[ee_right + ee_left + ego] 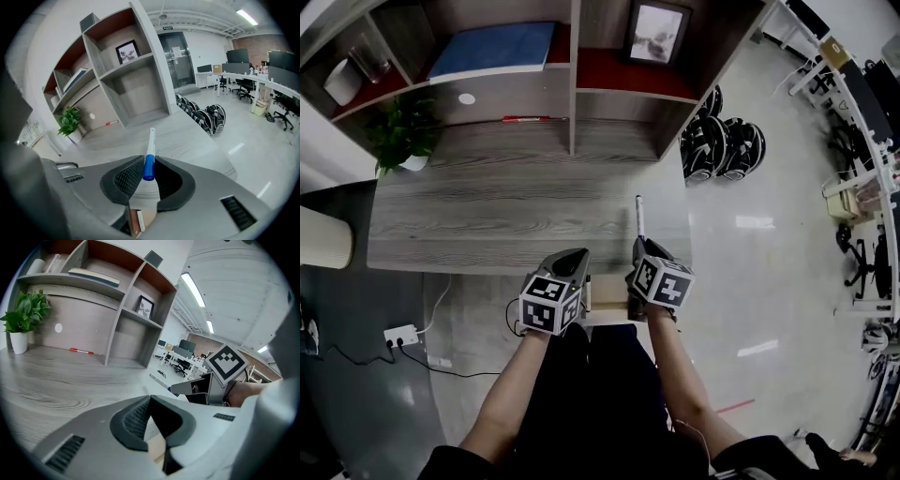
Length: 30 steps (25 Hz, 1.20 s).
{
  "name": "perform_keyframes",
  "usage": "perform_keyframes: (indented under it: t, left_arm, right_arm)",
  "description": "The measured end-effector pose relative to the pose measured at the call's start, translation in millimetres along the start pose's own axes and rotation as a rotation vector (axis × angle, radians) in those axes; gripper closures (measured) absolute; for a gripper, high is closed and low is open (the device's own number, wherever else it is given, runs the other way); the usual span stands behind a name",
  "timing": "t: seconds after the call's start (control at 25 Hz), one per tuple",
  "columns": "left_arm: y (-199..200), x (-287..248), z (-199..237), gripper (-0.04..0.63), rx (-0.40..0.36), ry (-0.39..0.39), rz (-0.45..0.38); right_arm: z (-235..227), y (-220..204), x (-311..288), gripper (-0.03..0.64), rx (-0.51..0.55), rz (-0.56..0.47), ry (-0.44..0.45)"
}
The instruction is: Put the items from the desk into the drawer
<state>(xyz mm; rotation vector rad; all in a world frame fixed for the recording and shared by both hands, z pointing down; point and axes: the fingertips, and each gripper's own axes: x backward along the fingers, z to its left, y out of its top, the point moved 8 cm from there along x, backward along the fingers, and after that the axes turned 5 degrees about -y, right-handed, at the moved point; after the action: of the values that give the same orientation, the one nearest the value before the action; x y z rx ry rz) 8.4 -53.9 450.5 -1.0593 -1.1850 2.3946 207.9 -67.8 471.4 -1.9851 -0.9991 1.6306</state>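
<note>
My right gripper [639, 247] is shut on a white marker with a blue cap [639, 216], which sticks out forward over the front right part of the grey wooden desk [487, 211]. In the right gripper view the marker [150, 143] stands between the pads by its blue cap. My left gripper [577, 255] hovers beside it at the desk's front edge, its jaws meeting at the tips with nothing between them [150, 400]. A red pen [525, 119] lies at the back of the desk under the shelf. Light wood of the drawer [606, 298] shows between the two grippers, below the desk edge.
A shelf unit [572, 75] stands on the desk's back, holding a blue book [492, 47] and a framed picture [656, 33]. A potted plant [403, 131] stands at the back left. Black wheeled devices [722, 145] rest on the floor to the right; a power strip [401, 335] lies at the left.
</note>
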Motion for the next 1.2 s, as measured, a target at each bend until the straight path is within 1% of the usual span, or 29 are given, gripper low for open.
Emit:
perform_keyframes:
  t: [0.24,0.56,0.84,1.04,1.2]
  left_arm:
    - [-19,12,-2,0.574,-0.030,-0.075,0.032]
    - [-46,12,-31,0.574,-0.118,-0.224,0.104]
    - [-67,11,-61,0.574,-0.163,-0.337,0.162]
    - [-83,13,-70,0.574,-0.163,-0.366,0.206]
    - [-89,14,-64,0.574,-0.150,-0.346,0.222]
  right_arm:
    - [8,-33,27,0.558,-0.020,-0.016,-0.049]
    - [-1,-78,79,0.561,-0.128,-0.069,-0.141]
    - [-6,-114,131,0.561,-0.208,-0.103,-0.185]
    - [-5,-136,135,0.568,-0.221,-0.061,-0.198]
    - [-8,-144,114,0.571,-0.202,-0.004,-0.191]
